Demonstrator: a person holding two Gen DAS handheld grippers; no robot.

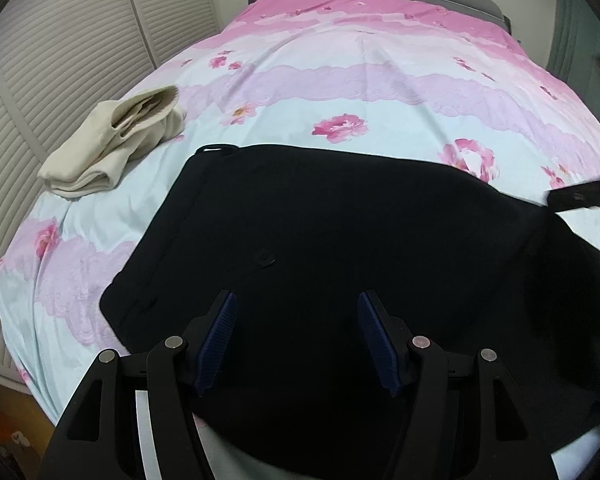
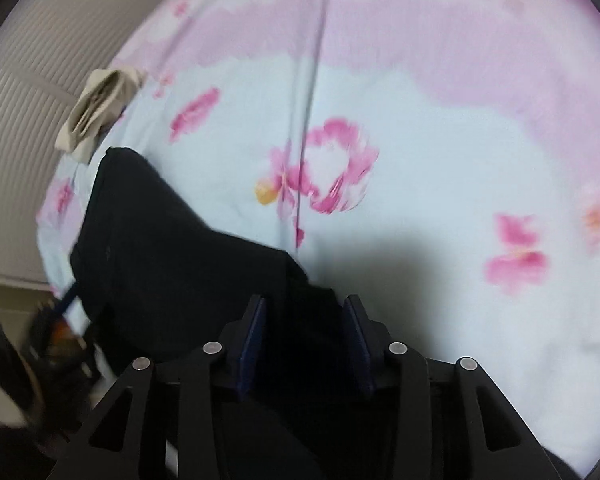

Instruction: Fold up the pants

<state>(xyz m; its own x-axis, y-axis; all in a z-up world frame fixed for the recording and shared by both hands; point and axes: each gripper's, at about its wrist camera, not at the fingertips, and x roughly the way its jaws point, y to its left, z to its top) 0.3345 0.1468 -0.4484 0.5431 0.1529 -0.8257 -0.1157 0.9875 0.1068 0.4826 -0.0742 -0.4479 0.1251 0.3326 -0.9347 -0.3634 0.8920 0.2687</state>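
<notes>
Both tongs share one build. The left tongs [image 1: 298, 308] have matte black linkage arms, round silver pivot pins, and ribbed dark blue pads [image 1: 220, 340]. The right tongs [image 2: 306, 312] match, with a blue pad [image 2: 254, 344] at 9 o'clock.

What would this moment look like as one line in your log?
task: fold pants | black pants flat on floral bed cover | left claw open above pants | right claw open at pants edge | beige folded garment aside

The black pants [image 1: 340, 232] are matt, smooth cloth on the floral bedspread [image 1: 340, 88], a thin cotton-like fabric with a faint sheen. Left of the pants, the folded beige garment [image 1: 112, 140] looks like soft knit
</notes>
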